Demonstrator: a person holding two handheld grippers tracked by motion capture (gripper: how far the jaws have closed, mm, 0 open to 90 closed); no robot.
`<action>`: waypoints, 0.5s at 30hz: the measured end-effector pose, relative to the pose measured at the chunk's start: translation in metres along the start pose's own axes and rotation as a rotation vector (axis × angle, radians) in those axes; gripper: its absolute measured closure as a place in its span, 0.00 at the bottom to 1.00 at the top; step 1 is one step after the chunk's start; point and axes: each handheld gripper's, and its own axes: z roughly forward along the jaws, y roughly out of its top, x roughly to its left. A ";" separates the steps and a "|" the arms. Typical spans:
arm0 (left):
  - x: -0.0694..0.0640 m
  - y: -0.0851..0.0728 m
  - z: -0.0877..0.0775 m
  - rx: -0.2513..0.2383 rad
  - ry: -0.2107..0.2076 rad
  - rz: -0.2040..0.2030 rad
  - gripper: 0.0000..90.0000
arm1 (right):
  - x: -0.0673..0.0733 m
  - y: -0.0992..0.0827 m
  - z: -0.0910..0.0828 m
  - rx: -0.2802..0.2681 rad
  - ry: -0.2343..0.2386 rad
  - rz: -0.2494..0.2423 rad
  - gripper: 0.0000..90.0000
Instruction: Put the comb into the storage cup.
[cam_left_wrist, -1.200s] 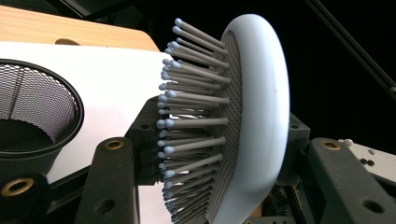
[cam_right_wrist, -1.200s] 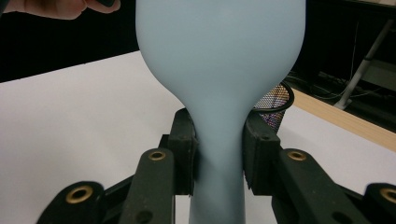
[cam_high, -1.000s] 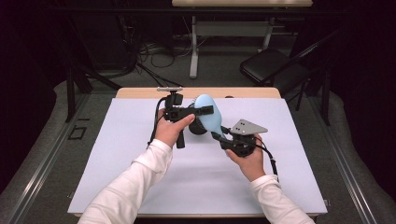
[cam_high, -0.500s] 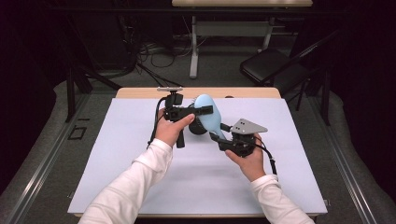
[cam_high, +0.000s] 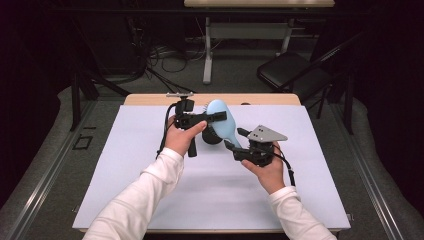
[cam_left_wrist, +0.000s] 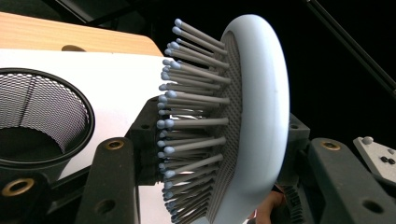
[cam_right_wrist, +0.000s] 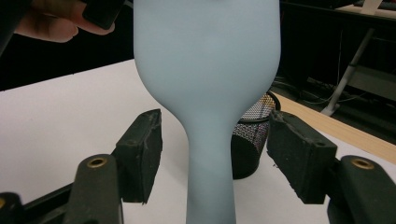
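A pale blue hairbrush (cam_high: 220, 125) is held up above the white table cover (cam_high: 125, 175), near the far middle of the table. In the left gripper view its head (cam_left_wrist: 254, 116) stands on edge with the grey bristles (cam_left_wrist: 191, 126) pointing to that view's left, and the left gripper (cam_high: 212, 118) has its jaws clamped across the head, one against the bristle side and one against the smooth back. In the right gripper view the brush's handle (cam_right_wrist: 208, 177) runs down between the two black jaws of the right gripper (cam_high: 235, 145), which stand apart with clear gaps on both sides of the handle and do not touch it.

The step in hand looks like a handover from one gripper to the other: the left one carries the brush while the right one is lined up around the handle. The next move probably calls for the right jaws to close squarely on the handle before the left ones let go, or the brush could tip or drop. A black mesh cup (cam_right_wrist: 254, 140) stands on the table just behind the brush and seems the likely place for it, handle down.

No brand, label or writing can be read on the brush, the cup or the grippers.
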 end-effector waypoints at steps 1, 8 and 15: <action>0.000 0.000 0.000 0.001 0.004 0.000 0.54 | 0.000 0.000 0.000 -0.003 -0.002 -0.001 0.38; 0.001 0.001 -0.001 -0.002 0.013 0.003 0.54 | -0.003 0.000 0.001 0.003 -0.003 0.049 0.28; 0.002 0.002 -0.002 -0.010 0.022 0.009 0.54 | -0.003 0.003 0.000 0.005 -0.006 0.069 0.17</action>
